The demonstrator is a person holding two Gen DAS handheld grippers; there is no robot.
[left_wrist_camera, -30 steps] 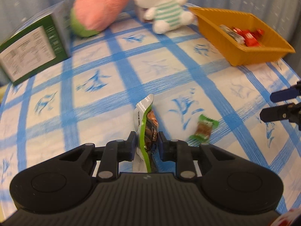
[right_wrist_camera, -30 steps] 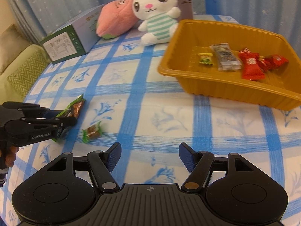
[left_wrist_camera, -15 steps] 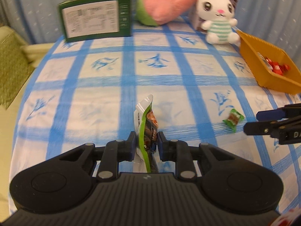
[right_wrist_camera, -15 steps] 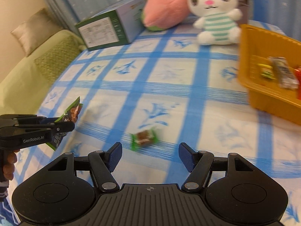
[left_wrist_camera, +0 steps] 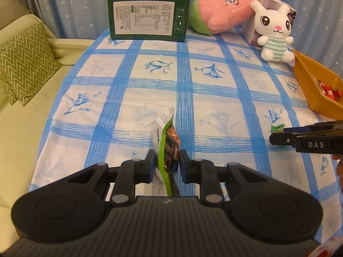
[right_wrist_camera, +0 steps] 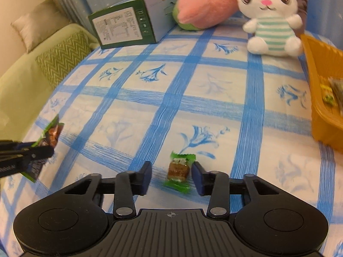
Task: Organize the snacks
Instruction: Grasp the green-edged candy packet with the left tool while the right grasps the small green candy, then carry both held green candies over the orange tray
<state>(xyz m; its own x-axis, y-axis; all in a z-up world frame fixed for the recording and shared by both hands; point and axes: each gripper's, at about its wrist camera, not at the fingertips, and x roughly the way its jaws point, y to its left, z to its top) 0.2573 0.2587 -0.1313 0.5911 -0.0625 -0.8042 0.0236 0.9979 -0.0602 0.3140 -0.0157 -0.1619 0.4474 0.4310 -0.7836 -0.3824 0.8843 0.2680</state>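
Right claw (right_wrist_camera: 171, 176) is closing around the green-wrapped candy (right_wrist_camera: 179, 171) lying on the counter (right_wrist_camera: 214, 98), its long axis pointing ahead, pads not yet touching; left claw (left_wrist_camera: 165, 165) is pinching the snack pouch (left_wrist_camera: 166, 147)

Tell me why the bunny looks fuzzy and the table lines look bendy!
In the right wrist view the white bunny and the orange basket are smeared by motion blur, while the small green candy near the lens stays fairly sharp. In the left wrist view the bunny looks crisp. Both views are fisheye, so the tablecloth stripes curve towards the edges.
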